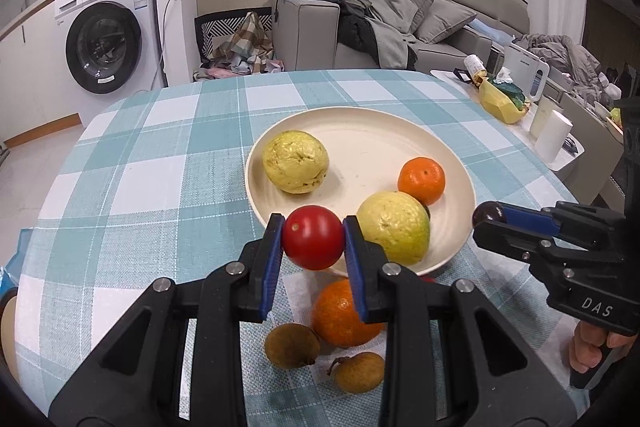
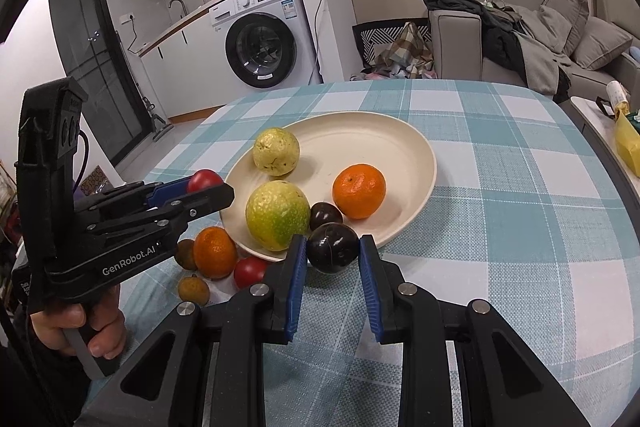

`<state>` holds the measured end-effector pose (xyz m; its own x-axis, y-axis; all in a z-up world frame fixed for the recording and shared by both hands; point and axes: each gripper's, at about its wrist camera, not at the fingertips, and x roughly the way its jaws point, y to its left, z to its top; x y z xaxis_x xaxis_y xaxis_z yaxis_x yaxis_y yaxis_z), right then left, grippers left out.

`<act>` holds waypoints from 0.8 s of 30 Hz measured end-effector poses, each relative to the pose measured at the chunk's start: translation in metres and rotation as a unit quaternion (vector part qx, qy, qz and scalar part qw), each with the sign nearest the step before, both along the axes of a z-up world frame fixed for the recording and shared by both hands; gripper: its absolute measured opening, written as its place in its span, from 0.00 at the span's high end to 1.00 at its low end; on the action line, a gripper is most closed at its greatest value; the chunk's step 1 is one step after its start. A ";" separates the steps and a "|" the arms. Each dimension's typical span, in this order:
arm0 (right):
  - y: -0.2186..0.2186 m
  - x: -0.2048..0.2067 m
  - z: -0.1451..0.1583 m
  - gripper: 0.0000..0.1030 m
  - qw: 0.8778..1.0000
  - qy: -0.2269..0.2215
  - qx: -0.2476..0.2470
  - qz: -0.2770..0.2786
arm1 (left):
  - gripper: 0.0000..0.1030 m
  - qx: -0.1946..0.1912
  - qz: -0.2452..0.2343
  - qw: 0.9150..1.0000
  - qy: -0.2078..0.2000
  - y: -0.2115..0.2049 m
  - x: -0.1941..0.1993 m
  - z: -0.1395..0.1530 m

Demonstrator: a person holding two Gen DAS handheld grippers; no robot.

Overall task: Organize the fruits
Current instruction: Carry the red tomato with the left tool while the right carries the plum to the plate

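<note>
My left gripper is shut on a red tomato and holds it over the near rim of the cream plate. My right gripper is shut on a dark plum at the plate's near edge; it also shows in the left wrist view. On the plate lie two yellow guavas, an orange and another dark plum. On the cloth in front lie an orange, two brown longans and a second tomato.
The table has a teal and white checked cloth. A side table at the right holds a yellow bag and white cups. A washing machine and a sofa stand beyond the table.
</note>
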<state>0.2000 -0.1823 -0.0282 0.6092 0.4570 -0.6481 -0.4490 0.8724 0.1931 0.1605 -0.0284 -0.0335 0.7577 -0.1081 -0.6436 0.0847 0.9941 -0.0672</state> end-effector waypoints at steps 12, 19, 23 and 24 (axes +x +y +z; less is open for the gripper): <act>-0.003 0.007 -0.006 0.74 0.999 0.022 0.029 0.006 | 0.74 0.001 -0.005 1.000 0.005 -0.002 0.007 -0.005; 0.005 0.007 -0.006 0.74 1.000 0.017 0.021 0.016 | 0.74 0.018 -0.013 1.000 0.018 -0.012 0.013 -0.008; 0.005 0.008 -0.006 0.74 0.999 0.017 0.022 0.016 | 0.74 0.018 -0.014 1.000 0.021 -0.013 0.013 -0.009; 0.005 0.008 -0.006 0.74 1.000 0.017 0.021 0.016 | 0.74 0.019 -0.014 0.999 0.021 -0.014 0.013 -0.009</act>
<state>0.2076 -0.1775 -0.0344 0.5713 0.5033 -0.6483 -0.4693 0.8484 0.2450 0.1735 -0.0423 -0.0421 0.7270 -0.1036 -0.6788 0.1108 0.9933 -0.0329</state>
